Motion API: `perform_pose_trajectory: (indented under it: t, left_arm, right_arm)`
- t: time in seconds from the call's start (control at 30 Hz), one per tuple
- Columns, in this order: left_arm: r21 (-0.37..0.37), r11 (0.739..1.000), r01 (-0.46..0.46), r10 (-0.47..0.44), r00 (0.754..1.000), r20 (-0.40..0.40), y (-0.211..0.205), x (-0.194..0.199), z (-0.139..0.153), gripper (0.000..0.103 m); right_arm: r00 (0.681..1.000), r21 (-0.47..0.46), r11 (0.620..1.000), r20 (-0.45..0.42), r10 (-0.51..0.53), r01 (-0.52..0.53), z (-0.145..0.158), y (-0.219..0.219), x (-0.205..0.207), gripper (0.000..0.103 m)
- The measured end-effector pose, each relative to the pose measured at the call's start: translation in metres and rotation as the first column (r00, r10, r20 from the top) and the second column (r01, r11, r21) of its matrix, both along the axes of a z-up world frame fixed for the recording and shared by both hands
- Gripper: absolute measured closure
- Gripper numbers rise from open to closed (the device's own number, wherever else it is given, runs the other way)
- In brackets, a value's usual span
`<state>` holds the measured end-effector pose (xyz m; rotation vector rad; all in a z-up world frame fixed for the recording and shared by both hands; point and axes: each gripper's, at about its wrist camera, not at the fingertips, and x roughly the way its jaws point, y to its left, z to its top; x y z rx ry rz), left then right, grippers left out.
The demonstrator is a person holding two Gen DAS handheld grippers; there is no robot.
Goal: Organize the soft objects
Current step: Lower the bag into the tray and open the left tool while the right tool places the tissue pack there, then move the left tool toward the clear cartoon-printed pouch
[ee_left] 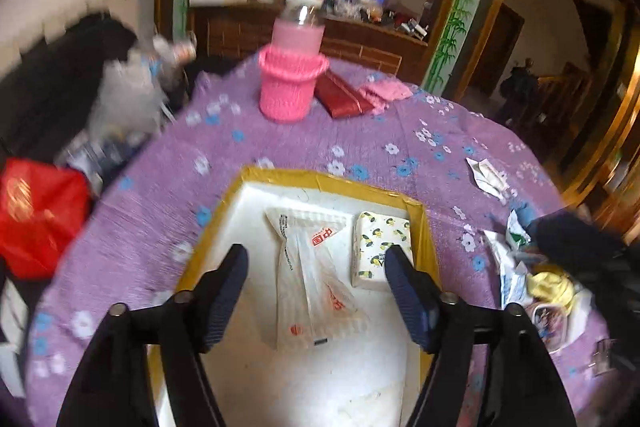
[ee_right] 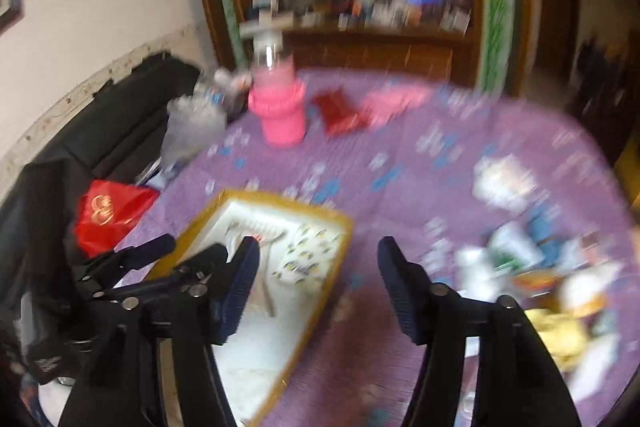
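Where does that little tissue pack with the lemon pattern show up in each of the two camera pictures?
Left wrist view: the lemon-print tissue pack lies in the far right corner of the yellow-rimmed white box, right of the white plastic packet.
Right wrist view: the pack is blurred, left of centre, against the box's right wall.
Shared landmark: the pink knitted bottle sleeve at the table's far side.

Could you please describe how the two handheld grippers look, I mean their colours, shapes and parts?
Both look the same. The left gripper and the right gripper each have two black angular arms joined by linkage bars with round silver pins. The fingers are long, narrow, dark blue pads with a ribbed inner face. No cables, markings, hands or sleeves can be made out.
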<state>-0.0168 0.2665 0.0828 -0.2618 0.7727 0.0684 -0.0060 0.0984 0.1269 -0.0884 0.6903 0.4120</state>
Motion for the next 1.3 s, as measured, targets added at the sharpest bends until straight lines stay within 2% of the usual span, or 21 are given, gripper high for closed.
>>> perform_pose_trajectory:
  t: [0.07, 0.1, 0.13, 0.23, 0.27, 0.4, 0.47, 0.53, 0.6, 0.67, 0.7, 0.8, 0.87, 0.97, 1.07, 1.13, 1.2, 1.23, 1.27, 1.3]
  left_arm:
    - [0.065, 0.998, -0.002, 0.0, 1.0, 0.025, -0.014, -0.011, 0.008, 0.02]
    - [0.097, 0.995, -0.001, -0.003, 0.999, 0.033, -0.021, -0.016, 0.011, 0.019]
    - [0.127, 0.992, 0.001, -0.006, 0.999, 0.04, -0.029, -0.021, 0.013, 0.019]
    - [0.159, 0.987, 0.008, -0.016, 0.998, 0.052, -0.047, -0.032, 0.016, 0.019]
    - [0.155, 0.988, 0.01, -0.018, 0.998, 0.052, -0.051, -0.036, 0.017, 0.019]
    - [0.107, 0.993, 0.047, -0.054, 0.996, 0.067, -0.078, -0.061, 0.024, 0.017]
    - [0.099, 0.993, 0.062, -0.069, 0.995, 0.068, -0.095, -0.075, 0.029, 0.016]
    - [0.091, 0.99, 0.109, -0.118, 0.988, 0.099, -0.122, -0.093, 0.041, 0.008]
    - [0.133, 0.979, 0.155, -0.17, 0.98, 0.106, -0.15, -0.102, 0.045, 0.002]
    - [0.089, 0.963, 0.255, -0.262, 0.962, 0.073, -0.166, -0.099, 0.038, 0.002]
    - [0.059, 0.962, 0.266, -0.269, 0.962, 0.046, -0.172, -0.095, 0.029, 0.002]
    - [0.035, 0.963, 0.268, -0.268, 0.963, -0.019, -0.186, -0.083, 0.011, 0.002]
    - [0.041, 0.961, 0.273, -0.272, 0.962, -0.034, -0.195, -0.08, 0.005, 0.002]
    - [0.089, 0.947, 0.308, -0.306, 0.951, -0.036, -0.219, -0.069, 0.001, 0.002]
    - [0.131, 0.915, 0.382, -0.38, 0.924, -0.04, -0.242, -0.054, -0.002, 0.002]
    - [0.17, 0.879, 0.445, -0.446, 0.894, -0.038, -0.265, -0.04, -0.004, 0.002]
    - [0.181, 0.846, 0.501, -0.504, 0.863, -0.035, -0.281, -0.021, -0.008, 0.002]
    - [0.178, 0.836, 0.52, -0.522, 0.852, -0.039, -0.288, -0.013, -0.011, 0.002]
    - [0.185, 0.835, 0.517, -0.517, 0.854, -0.055, -0.293, -0.003, -0.016, 0.002]
    - [0.194, 0.839, 0.508, -0.505, 0.86, -0.068, -0.296, 0.002, -0.019, 0.002]
  right_arm:
    - [0.992, -0.003, 1.0, 0.123, 0.005, -0.005, 0.022, -0.009, -0.038, 0.018]
    - [0.986, -0.008, 1.0, 0.168, 0.011, -0.01, 0.029, -0.012, -0.052, 0.013]
    - [0.971, -0.047, 0.999, 0.238, 0.018, -0.007, 0.035, -0.011, -0.071, 0.005]
    - [0.94, -0.192, 0.98, 0.341, 0.022, 0.047, 0.034, -0.009, -0.098, 0.004]
    - [0.934, -0.211, 0.975, 0.357, 0.017, 0.063, 0.032, -0.014, -0.104, 0.004]
    - [0.93, -0.206, 0.97, 0.364, -0.047, 0.129, 0.022, -0.052, -0.118, 0.004]
    - [0.93, -0.186, 0.965, 0.351, -0.11, 0.185, 0.015, -0.084, -0.123, 0.004]
    - [0.93, -0.172, 0.954, 0.321, -0.18, 0.244, 0.005, -0.115, -0.12, 0.004]
    - [0.929, -0.135, 0.94, 0.25, -0.274, 0.314, -0.006, -0.156, -0.111, 0.004]
    - [0.91, -0.096, 0.913, 0.173, -0.376, 0.396, -0.021, -0.203, -0.109, 0.004]
    - [0.902, -0.08, 0.904, 0.149, -0.405, 0.419, -0.026, -0.22, -0.11, 0.004]
    - [0.862, -0.034, 0.863, 0.088, -0.5, 0.504, -0.04, -0.277, -0.122, 0.004]
    - [0.833, 0.011, 0.835, 0.058, -0.55, 0.55, -0.046, -0.309, -0.129, 0.004]
    - [0.819, 0.058, 0.818, 0.011, -0.574, 0.572, -0.057, -0.337, -0.136, 0.004]
    - [0.827, 0.08, 0.824, -0.025, -0.561, 0.561, -0.066, -0.346, -0.136, 0.004]
    - [0.841, 0.097, 0.836, -0.052, -0.538, 0.541, -0.065, -0.349, -0.133, 0.004]
    - [0.861, 0.164, 0.845, -0.095, -0.5, 0.509, -0.057, -0.355, -0.129, 0.004]
    - [0.902, 0.287, 0.856, -0.16, -0.4, 0.43, -0.049, -0.355, -0.122, 0.004]
    - [0.933, 0.388, 0.851, -0.208, -0.294, 0.354, -0.046, -0.353, -0.116, 0.004]
    - [0.956, 0.502, 0.825, -0.253, -0.146, 0.259, -0.043, -0.347, -0.11, 0.004]
